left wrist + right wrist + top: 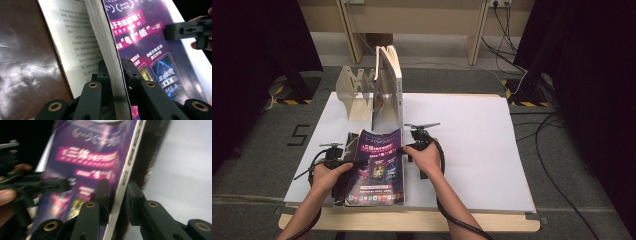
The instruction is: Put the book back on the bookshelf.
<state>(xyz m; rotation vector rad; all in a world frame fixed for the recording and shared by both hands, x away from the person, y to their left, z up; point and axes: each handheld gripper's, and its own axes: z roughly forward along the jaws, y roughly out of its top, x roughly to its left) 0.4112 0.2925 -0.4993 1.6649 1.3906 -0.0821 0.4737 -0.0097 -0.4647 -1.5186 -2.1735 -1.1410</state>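
1. We locate the paperback book [377, 167] on the white sheet [472, 145] that covers the tabletop [412, 220], at the near edge, in front of the wooden book rack [354, 92]. A second book [389, 87] stands upright beside that rack, well apart from the paperback.

2. Left tool [343, 163]: in the left gripper view its jaws stand narrow and clamp the page block [110, 62] at the fore-edge, pads pressing both sides. The purple cover [147, 42] lies to one side of the jaws, an open text page [72, 37] to the other.

3. Right tool [404, 148]: in the right gripper view its jaws straddle the spine edge [128, 162] of the paperback. That view is blurred; the pads appear to bear on the edge, so we judge it gripped.

4. Handling, in our judgement:
   - The paperback is light but limp; cover and pages bend and fan if held by one corner.
   - The glossy cover looks slippery, so pads may creep on it.
   - The spine is the stiffest part; we take hold there for lifting.
   - The fore-edge grip should take in the whole page block, otherwise loose leaves will slide out or crease.

5. We keep both tools level with each other to avoid twisting the binding.
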